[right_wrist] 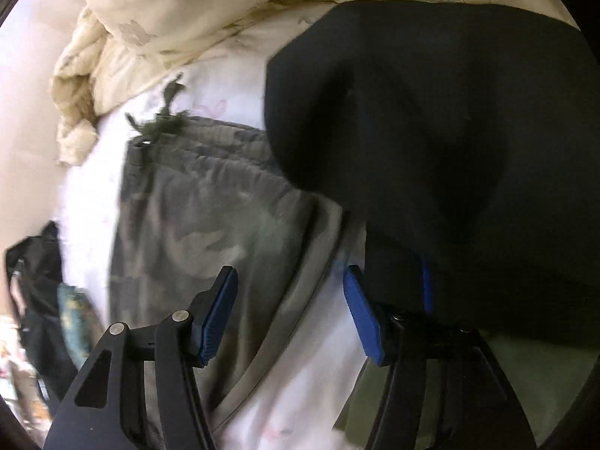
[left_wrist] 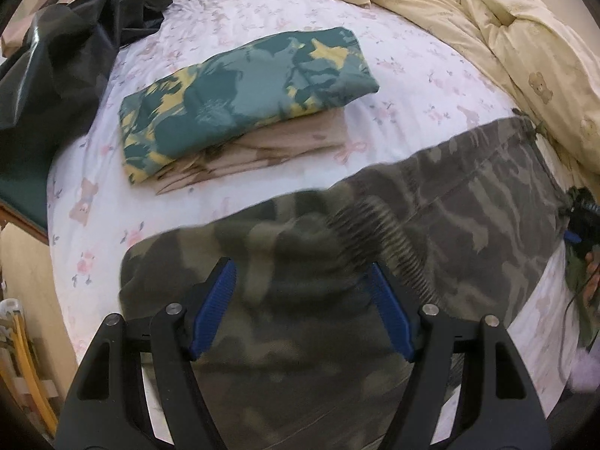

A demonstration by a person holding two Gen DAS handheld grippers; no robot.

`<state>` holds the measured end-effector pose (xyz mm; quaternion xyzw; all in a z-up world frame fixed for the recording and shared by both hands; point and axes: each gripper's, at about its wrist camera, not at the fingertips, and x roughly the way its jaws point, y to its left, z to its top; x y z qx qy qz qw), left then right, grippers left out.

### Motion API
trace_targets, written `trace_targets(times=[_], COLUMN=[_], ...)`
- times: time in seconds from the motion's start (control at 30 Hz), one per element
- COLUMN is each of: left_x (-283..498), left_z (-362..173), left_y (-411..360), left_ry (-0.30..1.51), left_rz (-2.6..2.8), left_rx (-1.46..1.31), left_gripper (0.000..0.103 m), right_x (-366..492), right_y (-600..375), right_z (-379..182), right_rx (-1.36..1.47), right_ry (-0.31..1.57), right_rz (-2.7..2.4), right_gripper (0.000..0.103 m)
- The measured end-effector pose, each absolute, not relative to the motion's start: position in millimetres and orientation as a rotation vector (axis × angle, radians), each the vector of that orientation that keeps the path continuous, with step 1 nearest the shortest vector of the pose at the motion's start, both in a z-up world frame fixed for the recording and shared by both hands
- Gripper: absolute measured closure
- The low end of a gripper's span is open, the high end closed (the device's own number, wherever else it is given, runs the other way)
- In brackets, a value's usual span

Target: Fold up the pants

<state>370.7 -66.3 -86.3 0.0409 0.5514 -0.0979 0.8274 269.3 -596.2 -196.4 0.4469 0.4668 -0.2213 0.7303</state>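
Left gripper (left_wrist: pixel 302 307): jaws parted, blue pads apart, nothing pinched between them. Camouflage cloth fills the gap beneath, but whether the tips touch it cannot be told. A ribbed elastic cuff (left_wrist: pixel 386 240) of the camouflage pants (left_wrist: pixel 468 195) lies just beyond the right-hand pad, blurred.

Right gripper (right_wrist: pixel 290 311): jaws released, pads well apart, gripping nothing. Between them runs the edge of the pants over white sheet. The left-hand pad hangs over camouflage cloth; the right-hand pad sits over bare sheet, beside a large black shape (right_wrist: pixel 431 131) that blocks the upper right of the right wrist view. What that shape is cannot be told.

Pants spread flat on the bed, across the near part of the floral bedsheet (left_wrist: pixel 210 30). Gathered waistband (right_wrist: pixel 210 157) with a frayed dark drawstring (right_wrist: pixel 165 123) lies toward the cream duvet.

Beyond the pants, in the left wrist view: a folded teal-and-yellow patterned garment (left_wrist: pixel 243 97) stacked on a folded tan garment (left_wrist: pixel 285 142), both apart from the pants, mid-bed. Far left, a crumpled shiny black garment (left_wrist: pixel 75 48) on the bed's edge. Far right and back, a rumpled cream duvet (left_wrist: pixel 532 56) with small bear prints, touching the waistband corner.

At the right edge of the left wrist view, the other gripper shows black with a blue tip, partly cut off.
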Motion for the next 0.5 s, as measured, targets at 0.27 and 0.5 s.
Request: trace_targets(times=[0.27, 0.5], left_x=[388.3, 418.0], left_z=[-75.9, -75.6], left_y=[-143.3, -222.6], left_ry=[1.141, 1.157], left_rz=[-0.266, -0.323], left_rx=[0.129, 0.141], left_gripper=[0.033, 0.033], right_x=[279.8, 280.6], right_y=[-616.3, -598.5], right_z=[-197.7, -155.8], right_rx=[0.982, 0.915], right_ry=[0.888, 0.732], right_rz=[-0.449, -0.316], right_gripper=[0.070, 0.095])
